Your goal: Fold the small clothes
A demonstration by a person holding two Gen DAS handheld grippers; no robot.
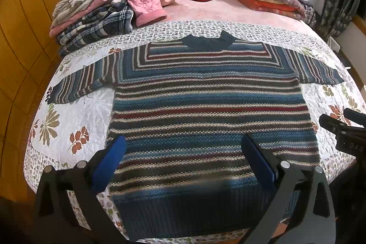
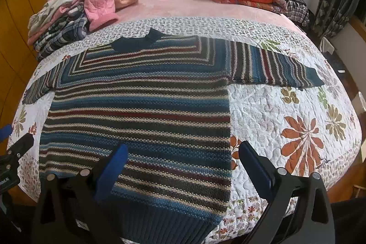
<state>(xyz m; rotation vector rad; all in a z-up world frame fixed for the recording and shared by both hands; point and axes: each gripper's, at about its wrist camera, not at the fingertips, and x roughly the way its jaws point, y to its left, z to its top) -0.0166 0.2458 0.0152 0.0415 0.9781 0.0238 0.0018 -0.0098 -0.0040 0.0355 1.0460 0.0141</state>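
Left wrist view: striped blue, red and cream knitted sweater lies flat on the floral quilted bedspread. Left gripper and right gripper hover wide open, empty, above the sweater's hem.

Left gripper: jaws spread wide, holding nothing, level, above the near edge of the bed. Right gripper: jaws likewise spread wide and empty, beside the left gripper, toward the near right corner.
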